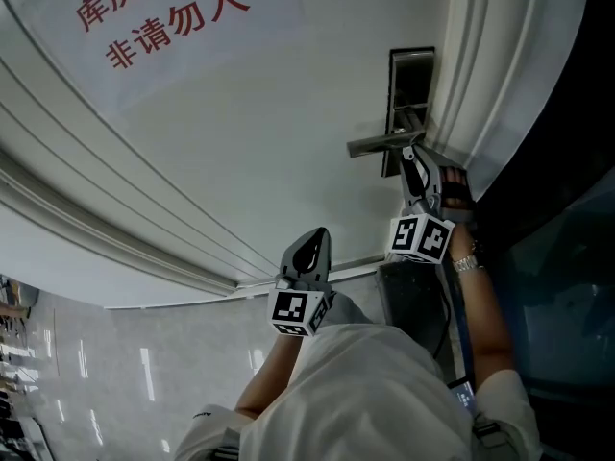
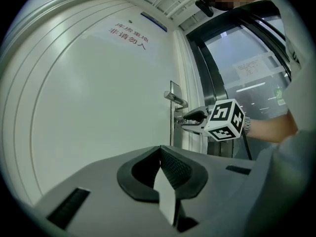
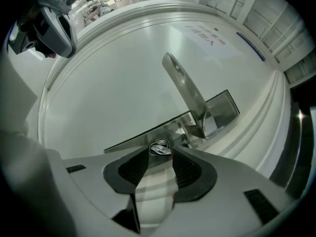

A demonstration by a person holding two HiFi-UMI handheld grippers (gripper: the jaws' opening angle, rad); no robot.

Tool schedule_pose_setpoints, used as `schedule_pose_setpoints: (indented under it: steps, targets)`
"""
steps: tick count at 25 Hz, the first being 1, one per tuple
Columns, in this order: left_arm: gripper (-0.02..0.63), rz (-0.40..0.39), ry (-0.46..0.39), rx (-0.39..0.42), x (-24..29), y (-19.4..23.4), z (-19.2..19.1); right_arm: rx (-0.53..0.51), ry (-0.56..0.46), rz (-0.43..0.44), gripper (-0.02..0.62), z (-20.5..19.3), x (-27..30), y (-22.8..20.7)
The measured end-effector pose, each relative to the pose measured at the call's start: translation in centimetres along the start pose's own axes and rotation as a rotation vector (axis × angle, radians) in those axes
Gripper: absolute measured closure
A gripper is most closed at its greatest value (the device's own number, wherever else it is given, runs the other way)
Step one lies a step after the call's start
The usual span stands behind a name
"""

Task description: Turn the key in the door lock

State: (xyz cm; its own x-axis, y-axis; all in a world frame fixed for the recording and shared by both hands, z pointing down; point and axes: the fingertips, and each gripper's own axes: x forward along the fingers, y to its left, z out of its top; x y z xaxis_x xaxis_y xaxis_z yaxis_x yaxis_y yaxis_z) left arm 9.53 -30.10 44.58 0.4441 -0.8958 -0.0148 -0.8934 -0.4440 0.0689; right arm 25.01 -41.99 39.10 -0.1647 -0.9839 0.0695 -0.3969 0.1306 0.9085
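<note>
1. My left gripper (image 2: 159, 153): nearest, jaws together on nothing, held back from the door (image 1: 240, 142).
2. My right gripper (image 3: 161, 158): further right, jaws apart, flanking the key (image 3: 159, 149) at their tips without clamping it.
3. Key: seated in the lock plate (image 3: 224, 107), just below the lever handle (image 3: 183, 88).
4. Farthest: red-lettered notice (image 1: 159, 12) on the door.

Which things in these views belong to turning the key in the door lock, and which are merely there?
Part of the job:
small silver key; steel lock plate; right tool, open at the key.

Just there:
silver lever door handle; red-lettered notice on the white door; left tool, shut, away from the lock.
</note>
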Motion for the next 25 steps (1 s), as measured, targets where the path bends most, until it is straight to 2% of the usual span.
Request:
schedule_pose_setpoints:
  steps: [5, 9, 14, 21, 25]
  targets:
    - [0.597, -0.003, 0.043, -0.007, -0.2, 0.0, -1.1, 0.016, 0.006, -0.030, 0.466, -0.2, 0.0, -0.3]
    - [0.597, -0.006, 0.008, 0.001, 0.0, -0.1, -0.2, 0.038, 0.018, -0.031, 0.466, -0.4, 0.1, -0.3]
    - [0.597, -0.004, 0.009, -0.002, -0.1, -0.1, -0.4, 0.025, 0.019, -0.043, 0.472, -0.4, 0.2, -0.3]
    - [0.597, 0.007, 0.008, -0.003, -0.2, 0.5, -0.5, 0.189, 0.029, -0.041, 0.479, -0.4, 0.1, -0.4]
    - [0.597, 0.011, 0.007, -0.006, -0.1, 0.7, -0.5, 0.362, 0.028, -0.040, 0.479, -0.3, 0.1, -0.6]
